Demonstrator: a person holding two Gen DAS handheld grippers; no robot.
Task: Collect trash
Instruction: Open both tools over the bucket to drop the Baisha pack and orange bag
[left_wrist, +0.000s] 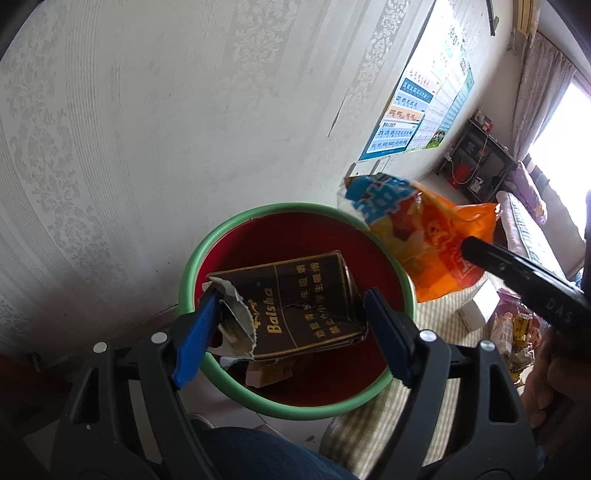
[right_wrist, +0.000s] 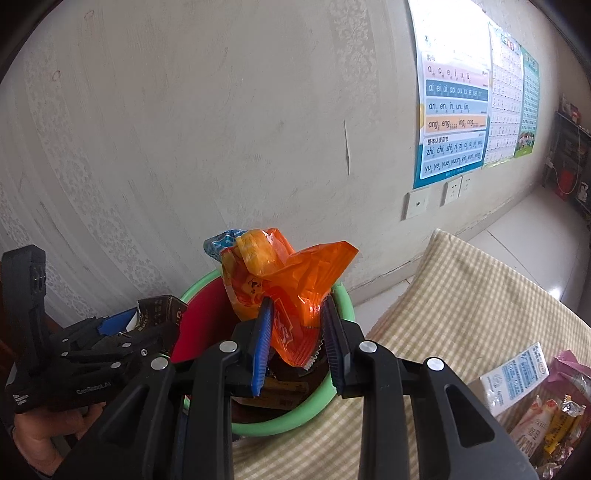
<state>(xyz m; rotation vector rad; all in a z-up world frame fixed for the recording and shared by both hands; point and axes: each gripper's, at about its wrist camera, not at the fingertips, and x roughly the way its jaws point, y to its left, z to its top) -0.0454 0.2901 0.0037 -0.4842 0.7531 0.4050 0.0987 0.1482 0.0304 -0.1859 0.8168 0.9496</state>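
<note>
A red bin with a green rim (left_wrist: 236, 227) stands by the wall; it also shows in the right wrist view (right_wrist: 347, 299). My left gripper (left_wrist: 291, 325) is over the bin, its jaws wide apart around a dark brown Baisha cigarette carton (left_wrist: 306, 302) with a torn end; the carton touches the left pad, and I cannot tell whether it is gripped. My right gripper (right_wrist: 299, 339) is shut on an orange snack wrapper (right_wrist: 291, 280) and holds it above the bin; the wrapper shows in the left wrist view (left_wrist: 424, 236).
A yellow checked cushion (right_wrist: 472, 302) lies right of the bin. More wrappers (right_wrist: 554, 417) and a white box (right_wrist: 513, 380) lie on it at the right. Small scraps (left_wrist: 266, 373) lie in the bin. A wallpapered wall with posters (right_wrist: 454, 110) is behind.
</note>
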